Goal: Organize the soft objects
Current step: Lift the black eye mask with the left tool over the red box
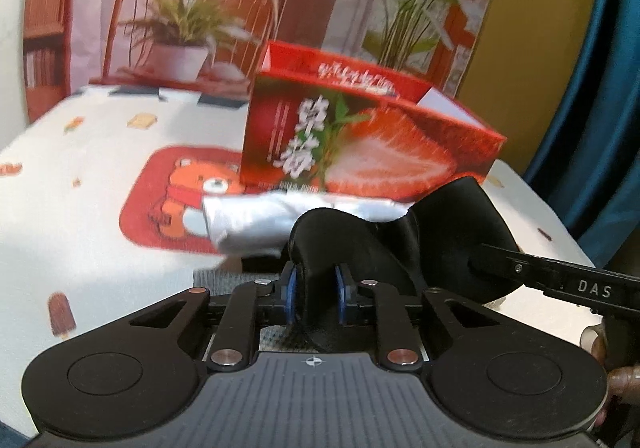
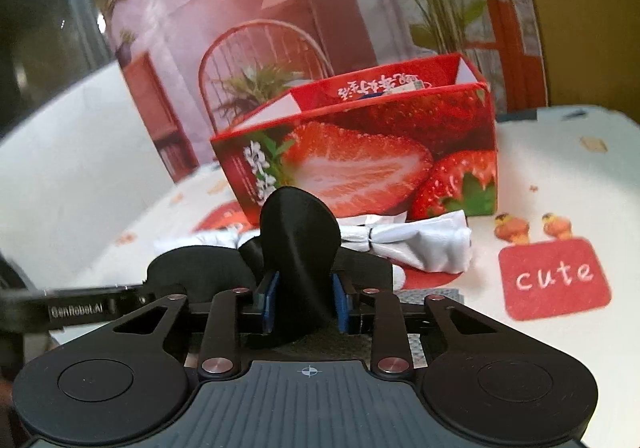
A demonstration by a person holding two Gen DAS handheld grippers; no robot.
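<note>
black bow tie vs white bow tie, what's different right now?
The black bow tie is clamped at each wing by the left gripper and right gripper; the white bow tie lies free on the tablecloth. Black sits nearer the cameras; white lies against the strawberry box. Both are bow-shaped and satiny.

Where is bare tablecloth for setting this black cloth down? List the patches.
Free: the tablecloth left of the bear mat, and the stretch right of the strawberry box, above the cute mat. Crowded: directly before the box, where the white bundle lies.
</note>
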